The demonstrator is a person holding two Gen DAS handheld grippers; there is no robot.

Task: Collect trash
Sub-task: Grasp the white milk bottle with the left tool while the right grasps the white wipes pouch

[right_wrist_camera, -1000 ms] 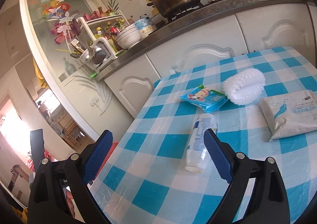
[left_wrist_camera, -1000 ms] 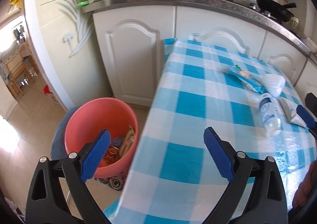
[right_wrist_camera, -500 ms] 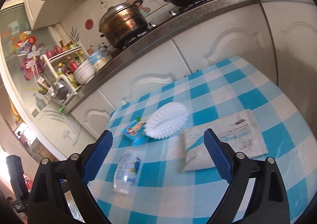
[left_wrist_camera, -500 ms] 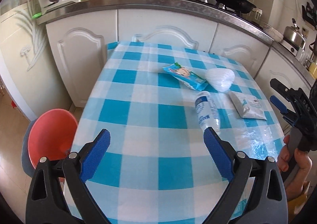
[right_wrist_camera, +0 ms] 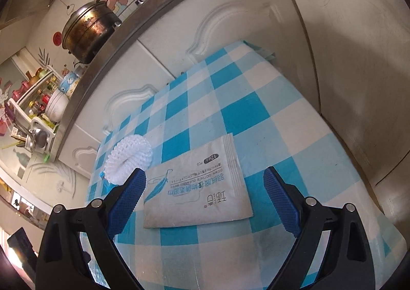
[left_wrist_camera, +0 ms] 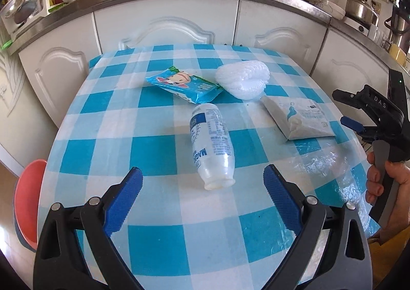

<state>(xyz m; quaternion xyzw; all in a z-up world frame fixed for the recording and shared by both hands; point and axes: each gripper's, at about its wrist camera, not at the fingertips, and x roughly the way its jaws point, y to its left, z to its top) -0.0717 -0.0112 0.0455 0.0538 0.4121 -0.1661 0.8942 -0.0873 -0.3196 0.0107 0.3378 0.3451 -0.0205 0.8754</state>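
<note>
On the blue-checked table (left_wrist_camera: 159,151) lie a white plastic bottle (left_wrist_camera: 211,146) on its side, a blue snack wrapper (left_wrist_camera: 183,83), a white foam net (left_wrist_camera: 243,78) and a grey wipes packet (left_wrist_camera: 298,118). My left gripper (left_wrist_camera: 202,195) is open just short of the bottle's base, nothing between its fingers. In the right wrist view my right gripper (right_wrist_camera: 203,195) is open, hovering over the near end of the grey packet (right_wrist_camera: 197,188), with the foam net (right_wrist_camera: 128,159) beyond its left finger. From the left wrist view the right gripper (left_wrist_camera: 358,113) sits at the table's right edge.
A pink bucket (left_wrist_camera: 27,200) stands on the floor left of the table. White cabinets (left_wrist_camera: 166,26) and a steel counter with a pot (right_wrist_camera: 87,28), pan and dishes run behind. A hand (left_wrist_camera: 384,182) holds the right gripper's handle.
The left gripper swung right from the bucket to face the bottle and came closer. The right gripper turned right and moved in over the grey packet. Both stayed open.
</note>
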